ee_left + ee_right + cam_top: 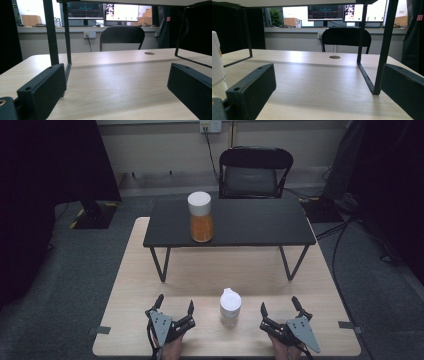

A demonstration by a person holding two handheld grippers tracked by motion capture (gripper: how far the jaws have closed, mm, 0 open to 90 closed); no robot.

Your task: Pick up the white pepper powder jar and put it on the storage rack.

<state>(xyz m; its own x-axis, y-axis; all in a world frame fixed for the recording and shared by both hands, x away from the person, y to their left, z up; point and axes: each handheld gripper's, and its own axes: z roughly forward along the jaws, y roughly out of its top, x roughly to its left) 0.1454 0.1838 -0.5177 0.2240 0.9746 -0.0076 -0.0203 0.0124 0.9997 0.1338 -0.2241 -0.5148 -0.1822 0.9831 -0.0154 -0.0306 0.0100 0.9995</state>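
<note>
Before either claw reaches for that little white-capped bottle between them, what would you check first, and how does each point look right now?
1. Left claw open, nothing held: ok.
2. Right claw open, nothing held: ok.
3. Small bottle upright on the wooden table, apart from both claws: ok.
4. Its white cap fully closed: cannot tell.
5. Bare table between each claw and the bottle: ok.
6. Orange-filled jar upright on the black shelf, well back from the claws: ok.
</note>
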